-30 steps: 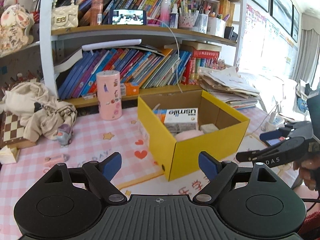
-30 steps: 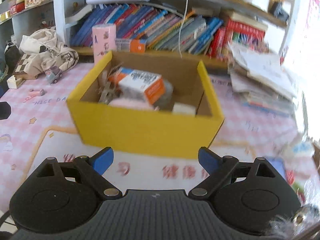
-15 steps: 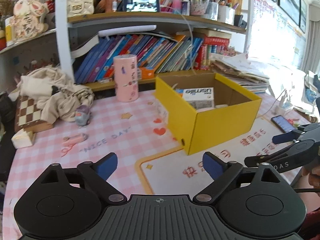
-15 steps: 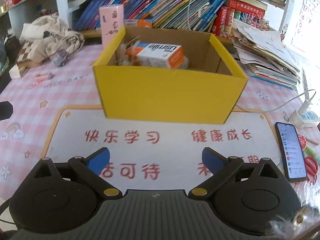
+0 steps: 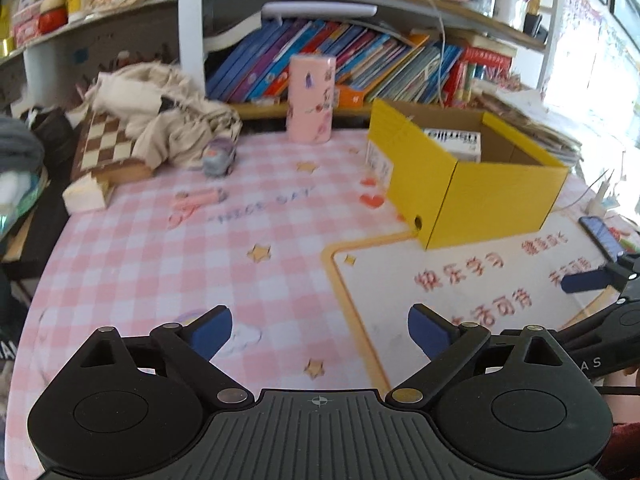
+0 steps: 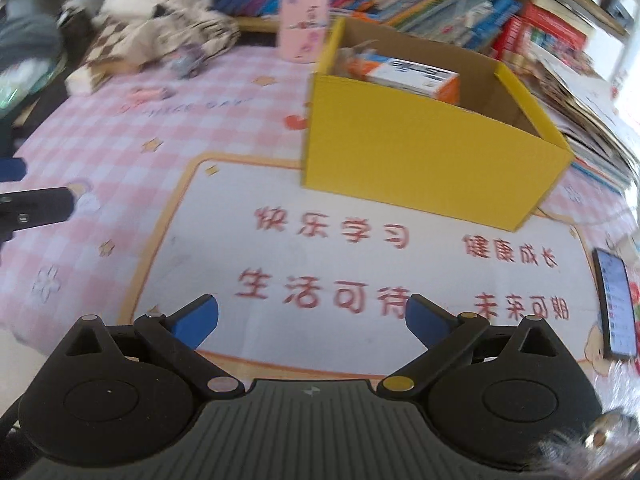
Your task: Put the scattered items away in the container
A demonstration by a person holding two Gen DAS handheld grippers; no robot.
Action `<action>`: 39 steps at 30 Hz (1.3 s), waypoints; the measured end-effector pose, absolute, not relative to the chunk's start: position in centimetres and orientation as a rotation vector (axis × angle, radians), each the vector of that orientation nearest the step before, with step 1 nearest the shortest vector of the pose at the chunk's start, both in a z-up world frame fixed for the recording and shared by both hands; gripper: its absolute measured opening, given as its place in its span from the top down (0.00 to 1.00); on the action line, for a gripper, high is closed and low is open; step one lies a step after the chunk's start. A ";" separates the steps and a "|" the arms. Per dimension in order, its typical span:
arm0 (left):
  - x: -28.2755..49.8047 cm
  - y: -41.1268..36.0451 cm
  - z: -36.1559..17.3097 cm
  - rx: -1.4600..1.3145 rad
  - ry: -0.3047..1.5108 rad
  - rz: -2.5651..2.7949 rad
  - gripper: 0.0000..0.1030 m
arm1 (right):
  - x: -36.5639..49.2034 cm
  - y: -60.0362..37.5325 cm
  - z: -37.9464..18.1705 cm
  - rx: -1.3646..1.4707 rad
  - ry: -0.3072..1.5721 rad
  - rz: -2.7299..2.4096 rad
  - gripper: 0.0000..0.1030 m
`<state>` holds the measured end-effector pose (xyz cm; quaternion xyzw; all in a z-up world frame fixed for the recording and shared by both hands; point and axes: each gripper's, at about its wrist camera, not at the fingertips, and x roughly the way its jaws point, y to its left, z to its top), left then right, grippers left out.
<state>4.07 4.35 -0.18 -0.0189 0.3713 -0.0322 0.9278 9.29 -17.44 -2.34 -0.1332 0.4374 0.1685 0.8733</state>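
Observation:
The yellow cardboard box [image 5: 496,196] [image 6: 424,160] stands on the pink checked tablecloth with a white and orange carton [image 6: 412,76] [image 5: 452,142] and other items inside. On the cloth to its left lie a small grey toy car [image 5: 218,158] [image 6: 188,62] and a pink tube [image 5: 198,198] [image 6: 150,92]. My left gripper [image 5: 320,332] is open and empty above the cloth, well short of the box. My right gripper [image 6: 312,316] is open and empty over the white mat [image 6: 360,272]. One blue fingertip of the right gripper [image 5: 584,280] shows at the right edge of the left wrist view.
A tall pink cylinder [image 5: 312,100] stands behind the box by the bookshelf [image 5: 360,60]. A chessboard [image 5: 108,144] under a crumpled cloth [image 5: 168,120] fills the far left. A phone [image 6: 616,304] lies on the mat's right edge. Stacked papers [image 6: 592,112] lie right of the box.
Both grippers have pulled back and sunk away from the box, which now looks smaller and further off. More of the mat and tablecloth shows. Both jaws have spread a little wider.

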 end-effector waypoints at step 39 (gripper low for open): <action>3.5 8.9 -0.3 -0.047 0.750 0.052 0.03 | 9.4 -10.2 -2.1 -0.395 0.863 0.534 0.00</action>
